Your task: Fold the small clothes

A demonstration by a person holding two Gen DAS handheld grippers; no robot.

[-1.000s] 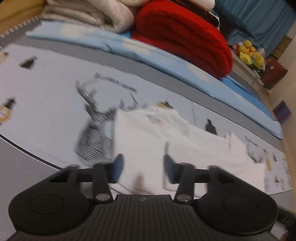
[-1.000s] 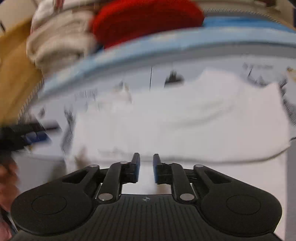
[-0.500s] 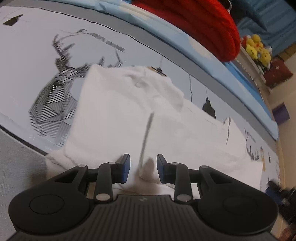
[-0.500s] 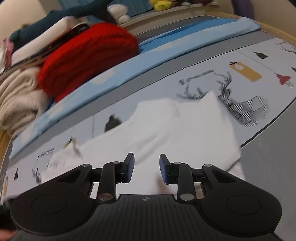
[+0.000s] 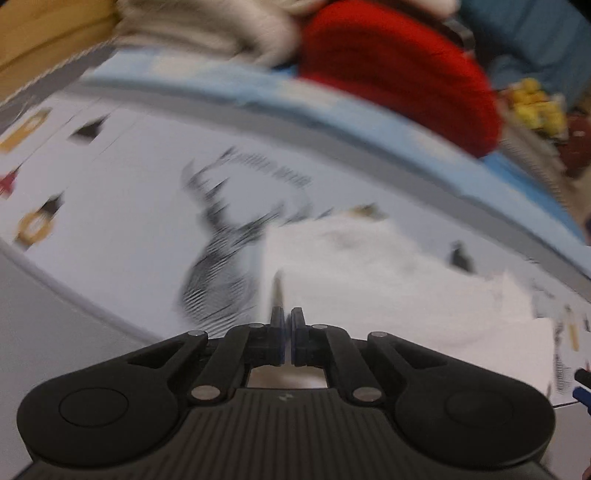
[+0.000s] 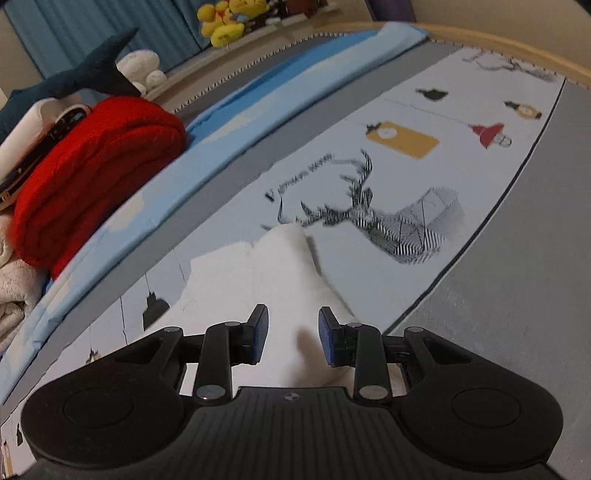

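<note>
A small white garment [image 5: 388, 280] lies on a printed bed sheet [image 5: 122, 206], blurred in the left wrist view. My left gripper [image 5: 287, 321] is shut on the garment's near left edge, which rises as a thin fold between the pads. In the right wrist view the same white garment [image 6: 273, 269] runs away from me toward a deer print [image 6: 391, 221]. My right gripper [image 6: 293, 334] is open, its pads on either side of the garment's near end, holding nothing.
A folded red blanket [image 6: 88, 173] and beige blankets [image 5: 207, 26] lie on a light blue sheet [image 6: 280, 99] at the far side. Plush toys [image 6: 229, 18] sit beyond. A grey band [image 6: 517, 288] borders the printed sheet at the right.
My left gripper has closed from open onto the garment's edge and pulled back. My right gripper has opened wider and swung toward the garment's end by the deer print.
</note>
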